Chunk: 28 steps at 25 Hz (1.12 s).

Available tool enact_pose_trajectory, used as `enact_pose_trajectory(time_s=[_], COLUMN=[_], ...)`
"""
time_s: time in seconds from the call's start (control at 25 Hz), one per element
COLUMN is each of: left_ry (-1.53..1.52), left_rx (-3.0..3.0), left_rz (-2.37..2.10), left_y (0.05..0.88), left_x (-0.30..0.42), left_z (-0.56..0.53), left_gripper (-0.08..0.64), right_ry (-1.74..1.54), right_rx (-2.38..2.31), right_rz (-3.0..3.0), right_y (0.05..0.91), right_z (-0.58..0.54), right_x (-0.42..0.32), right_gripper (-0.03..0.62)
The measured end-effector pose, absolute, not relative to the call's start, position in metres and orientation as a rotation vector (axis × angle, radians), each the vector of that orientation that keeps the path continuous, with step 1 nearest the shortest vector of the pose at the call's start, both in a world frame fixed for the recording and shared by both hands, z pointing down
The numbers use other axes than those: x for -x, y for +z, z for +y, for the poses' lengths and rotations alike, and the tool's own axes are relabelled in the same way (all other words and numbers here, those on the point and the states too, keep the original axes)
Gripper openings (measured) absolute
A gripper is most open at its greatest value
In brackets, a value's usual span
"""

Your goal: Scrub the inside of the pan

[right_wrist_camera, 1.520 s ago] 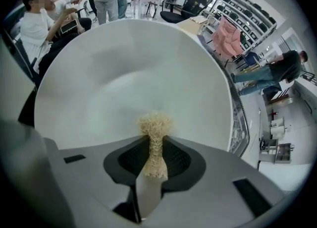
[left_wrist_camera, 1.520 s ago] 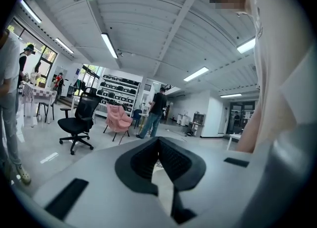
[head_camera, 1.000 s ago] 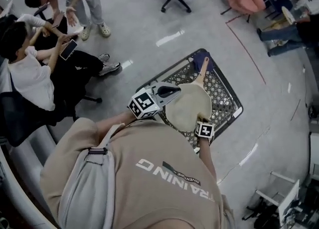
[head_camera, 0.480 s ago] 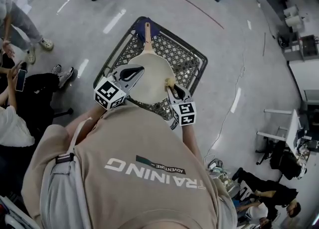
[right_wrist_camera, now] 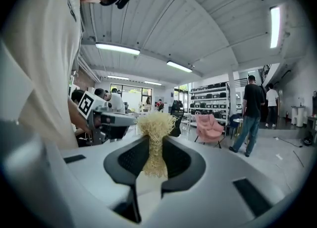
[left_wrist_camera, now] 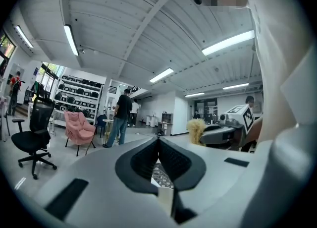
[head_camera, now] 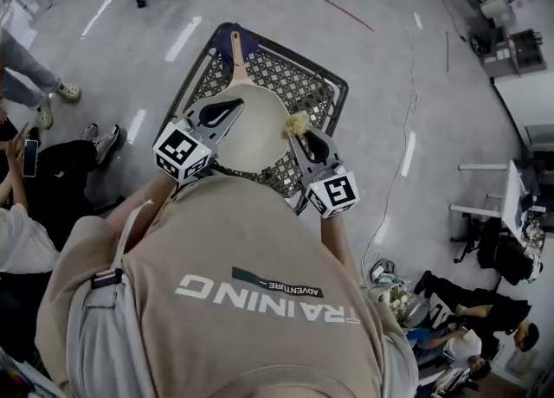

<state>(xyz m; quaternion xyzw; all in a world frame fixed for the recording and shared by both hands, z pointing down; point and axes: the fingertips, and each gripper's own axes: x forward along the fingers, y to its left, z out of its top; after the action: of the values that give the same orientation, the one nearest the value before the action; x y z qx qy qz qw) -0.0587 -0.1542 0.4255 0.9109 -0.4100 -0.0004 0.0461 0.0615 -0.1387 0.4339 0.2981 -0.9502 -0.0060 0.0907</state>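
Moved: right tool [head_camera: 299,134] rose, clenching yellow fibrous scrubber [head_camera: 296,125].
Pan: cream round pan [head_camera: 255,137] lay just left, rim clamped in left tool [head_camera: 235,109].

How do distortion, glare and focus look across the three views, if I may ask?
Head view: strong fisheye curves the floor, which carries bright glare streaks; the pan is evenly lit. Left gripper view: dark round vignette, ceiling lamps blown out. Right gripper view: the scrubber is sharp, the ceiling bows.
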Motion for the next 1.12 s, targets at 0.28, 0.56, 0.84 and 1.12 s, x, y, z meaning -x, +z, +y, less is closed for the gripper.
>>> enact_pose_trajectory(time_s=[0.28, 0.56, 0.84, 1.12], left_ry=[-0.128, -0.13, -0.069, -0.024], left_rx=[-2.726, -2.712, -2.631, -2.598], left_rz=[-1.305, -1.366, -1.381, -1.401], left_y=[0.404, 0.404, 0.427, 0.43], left_x=[0.064, 0.086, 0.097, 0.098], left_z=[-0.16, -0.16, -0.149, -0.146], left_gripper=[0.017, 0.017, 0.017, 0.017], right_ry=[-0.121, -0.076, -0.013, 0.268], right_rx=[-0.931, -1.002, -1.007, -1.117], right_rz=[-2.923, -2.844, -2.861, -2.607], right_y=[0.373, 0.4, 0.415, 0.533], right_z=[-0.139, -0.135, -0.122, -0.142], right_x=[-0.071, -0.09, -0.104, -0.138], right_gripper=[0.095, 0.095, 0.095, 0.095])
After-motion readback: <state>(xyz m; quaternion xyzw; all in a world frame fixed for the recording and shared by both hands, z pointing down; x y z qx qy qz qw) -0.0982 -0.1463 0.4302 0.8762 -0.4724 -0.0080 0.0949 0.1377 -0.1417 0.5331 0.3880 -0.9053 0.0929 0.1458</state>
